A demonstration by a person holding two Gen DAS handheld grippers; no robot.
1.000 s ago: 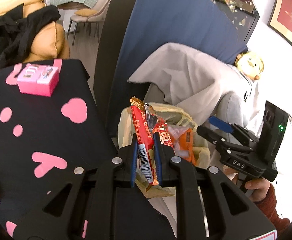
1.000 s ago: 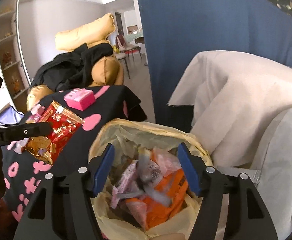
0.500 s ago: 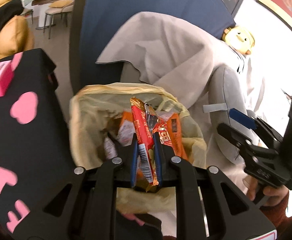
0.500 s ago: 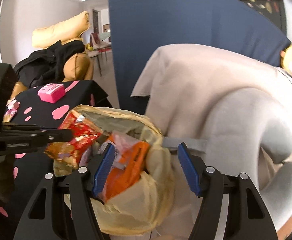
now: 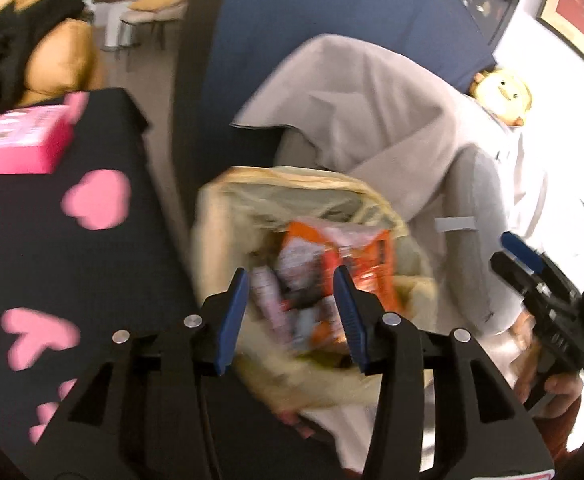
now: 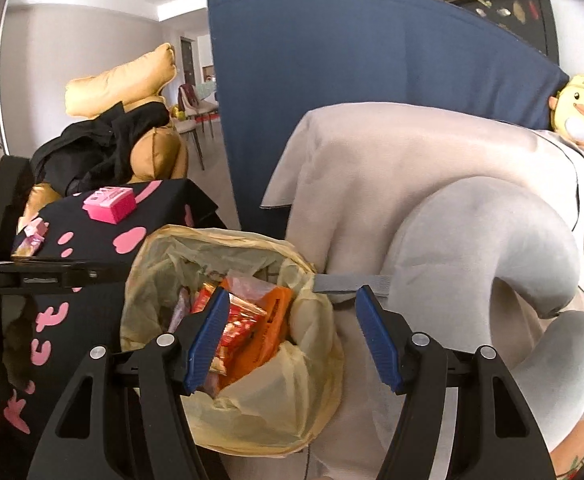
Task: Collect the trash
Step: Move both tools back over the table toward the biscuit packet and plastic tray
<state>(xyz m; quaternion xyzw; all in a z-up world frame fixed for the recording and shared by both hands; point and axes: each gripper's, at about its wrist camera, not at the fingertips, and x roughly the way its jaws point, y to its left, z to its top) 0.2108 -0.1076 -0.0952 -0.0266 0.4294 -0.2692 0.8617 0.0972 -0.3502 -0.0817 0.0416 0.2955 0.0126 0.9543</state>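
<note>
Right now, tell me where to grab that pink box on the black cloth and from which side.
Take the pink box across its two long side faces, coming down from above. It lies flat on the black cloth with free space all around, and its straight, parallel sides suit the open left tongs, which look nearer to it.

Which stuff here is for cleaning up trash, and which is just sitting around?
For the job:
trash bag
red wrapper
orange wrapper
left claw

Just sitting around:
pink box
duck toy
grey blanket
black clothes
</note>
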